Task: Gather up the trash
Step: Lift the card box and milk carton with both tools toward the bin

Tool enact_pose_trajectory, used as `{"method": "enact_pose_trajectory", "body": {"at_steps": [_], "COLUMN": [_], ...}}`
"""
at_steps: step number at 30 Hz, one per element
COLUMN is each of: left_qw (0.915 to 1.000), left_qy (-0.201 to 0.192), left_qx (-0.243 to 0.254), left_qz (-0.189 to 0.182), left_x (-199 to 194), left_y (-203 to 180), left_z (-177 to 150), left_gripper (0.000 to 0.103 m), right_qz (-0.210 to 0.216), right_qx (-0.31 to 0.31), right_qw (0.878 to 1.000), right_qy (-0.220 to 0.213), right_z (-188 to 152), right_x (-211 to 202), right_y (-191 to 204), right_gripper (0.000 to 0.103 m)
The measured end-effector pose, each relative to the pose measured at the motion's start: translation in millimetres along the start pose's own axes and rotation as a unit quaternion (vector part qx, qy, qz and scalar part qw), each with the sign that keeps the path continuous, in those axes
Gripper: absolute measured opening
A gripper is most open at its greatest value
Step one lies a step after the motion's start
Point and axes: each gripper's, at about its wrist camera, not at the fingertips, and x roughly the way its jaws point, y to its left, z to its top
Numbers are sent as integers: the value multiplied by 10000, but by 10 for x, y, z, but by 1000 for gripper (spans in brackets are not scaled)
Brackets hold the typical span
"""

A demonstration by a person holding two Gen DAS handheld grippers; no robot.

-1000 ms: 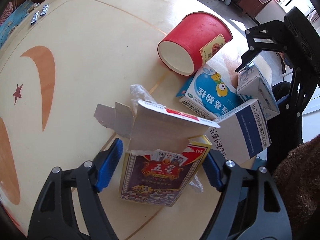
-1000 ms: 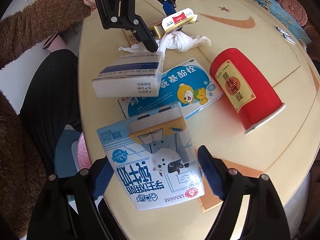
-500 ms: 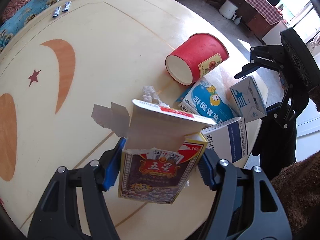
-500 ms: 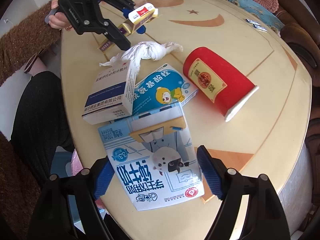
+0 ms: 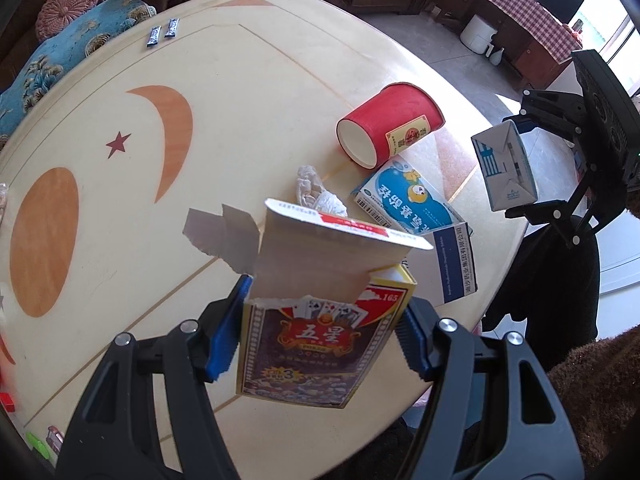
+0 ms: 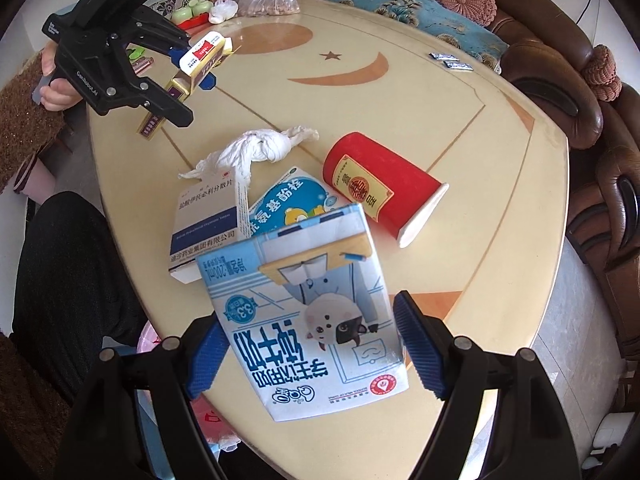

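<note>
My left gripper (image 5: 320, 332) is shut on an opened playing-card box (image 5: 316, 340), held above the round table (image 5: 120, 248); it also shows in the right wrist view (image 6: 200, 56). My right gripper (image 6: 308, 344) is shut on a blue and white milk carton (image 6: 308, 320), lifted above the table edge; the carton also shows in the left wrist view (image 5: 504, 168). On the table lie a red paper cup (image 6: 380, 192), a blue medicine box (image 6: 288, 204), a white and navy medicine box (image 6: 208, 228) and a crumpled tissue (image 6: 260, 148).
Two small sachets (image 5: 162, 34) lie at the far table edge. Plastic bags and small items (image 6: 240, 0) sit at the table's other end. A sofa with cushions (image 6: 560, 60) curves around the table. A pink bag (image 6: 148, 340) shows below the table edge.
Both grippers have risen from the table with their loads. The left gripper closed on the card box and lifted it; the milk carton went up off the pile.
</note>
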Motion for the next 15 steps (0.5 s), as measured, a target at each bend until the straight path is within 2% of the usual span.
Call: {"method": "enact_pose_trajectory", "body": {"at_steps": [10,12,15], "left_qw": [9966,9940,9895], "left_qy": [-636,-838,-1109], "left_qx": [-448,-557,-818], "left_qz": [278,422,446], "left_x": [-517,-657,-873], "left_y": [-225,-283,-356], "left_z": [-229,-290,-402], "left_gripper": [66,66,66], "right_qz": [-264,-350,-570], "right_qx": [533,589,668], "right_qw": [9977,9967,9945], "right_qy": [-314,-433,-572], "right_z": [-3,-7,-18], "right_x": [-454,-568,-755], "right_y": [191,249,336], "right_gripper": [76,76,76]}}
